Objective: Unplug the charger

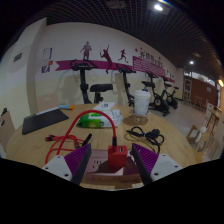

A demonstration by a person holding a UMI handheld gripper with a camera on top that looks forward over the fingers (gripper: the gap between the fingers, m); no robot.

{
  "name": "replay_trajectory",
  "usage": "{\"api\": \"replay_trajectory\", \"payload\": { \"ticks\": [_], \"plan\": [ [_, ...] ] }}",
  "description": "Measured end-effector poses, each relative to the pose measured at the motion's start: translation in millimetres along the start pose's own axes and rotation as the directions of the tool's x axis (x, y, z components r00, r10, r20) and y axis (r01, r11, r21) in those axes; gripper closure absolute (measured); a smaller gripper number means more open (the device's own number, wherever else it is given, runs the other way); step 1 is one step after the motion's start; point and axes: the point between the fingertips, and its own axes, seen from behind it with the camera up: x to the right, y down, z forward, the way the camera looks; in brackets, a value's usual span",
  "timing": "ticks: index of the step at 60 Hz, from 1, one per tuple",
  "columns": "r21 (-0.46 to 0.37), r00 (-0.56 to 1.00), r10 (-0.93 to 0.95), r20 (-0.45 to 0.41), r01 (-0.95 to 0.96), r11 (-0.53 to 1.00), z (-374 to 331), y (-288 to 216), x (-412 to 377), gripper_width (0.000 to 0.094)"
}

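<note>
A red charger (117, 157) sits plugged into a pale power strip (99, 173) lying on the wooden table (30, 148). Its red cable (66, 130) loops away from it to the left, over the table. My gripper (113, 163) is low over the strip and open, with the charger standing between the purple pads. The right pad (143, 160) is close beside the charger. The left pad (80, 160) stands farther off, with a clear gap.
Beyond the fingers lie a black flat case (42, 120), a green box (95, 120), a white jug (141, 103) and a black cable bundle (147, 135). Exercise bikes (100, 88) line the far wall.
</note>
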Motion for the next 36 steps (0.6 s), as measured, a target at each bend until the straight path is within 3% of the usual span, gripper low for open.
{"api": "replay_trajectory", "payload": {
  "ticks": [14,17,19,21,24,30,36],
  "plan": [
    [-0.015,1.000,0.024,-0.007,-0.024,1.000,11.4,-0.7,-2.4,0.0157],
    [-0.054,0.999,0.027,-0.019,-0.028,0.998,13.8,6.3,-0.3,0.0479],
    [-0.054,0.996,-0.006,-0.092,0.001,0.999,14.1,3.7,21.0,0.0694],
    [-0.060,0.997,0.012,-0.072,-0.017,0.998,14.0,5.4,17.7,0.0742],
    [-0.079,0.997,0.051,-0.062,-0.056,0.995,14.0,5.1,16.7,0.0760],
    [0.103,0.992,0.057,-0.109,-0.046,0.994,-12.2,-73.7,37.6,0.0764],
    [0.133,0.993,0.051,-0.104,-0.037,0.990,-24.8,-124.6,58.8,0.0764]
  ]
}}
